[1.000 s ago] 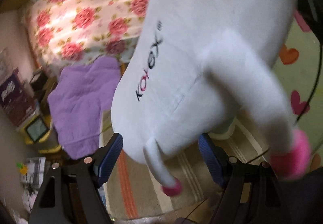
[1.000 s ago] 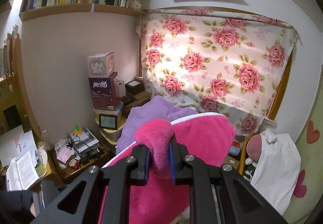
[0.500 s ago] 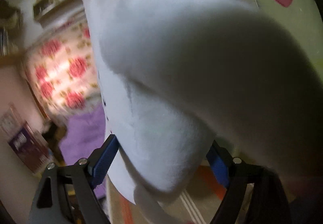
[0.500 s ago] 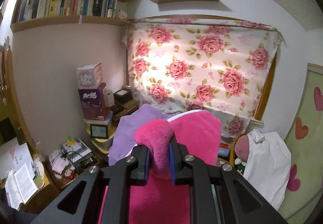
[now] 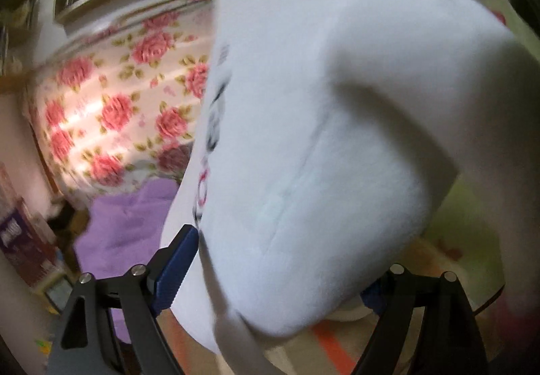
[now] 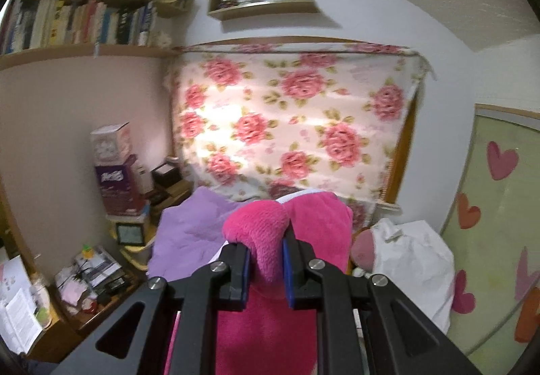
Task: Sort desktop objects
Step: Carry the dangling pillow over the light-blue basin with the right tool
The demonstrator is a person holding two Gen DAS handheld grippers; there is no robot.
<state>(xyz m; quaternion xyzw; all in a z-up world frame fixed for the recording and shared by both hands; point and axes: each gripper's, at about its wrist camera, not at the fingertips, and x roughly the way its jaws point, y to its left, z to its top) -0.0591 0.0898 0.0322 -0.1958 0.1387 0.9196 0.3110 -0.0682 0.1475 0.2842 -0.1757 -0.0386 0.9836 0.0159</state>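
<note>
A big white plush toy with dark and pink lettering on its side fills the left wrist view. My left gripper has its jaws spread wide around the toy's lower body, blue pads against its sides. In the right wrist view my right gripper is shut on a magenta plush part of the toy, held up in the air. More magenta plush lies behind and below the fingers.
A rose-patterned blanket hangs across the back. A purple cloth lies below it. Stacked boxes and a cluttered desk stand at the left, bookshelves above. A white bag sits at the right.
The white toy has swung and shifted in the left wrist view, with motion blur. The right gripper with the magenta plush has tilted up and turned, showing more wall and shelves.
</note>
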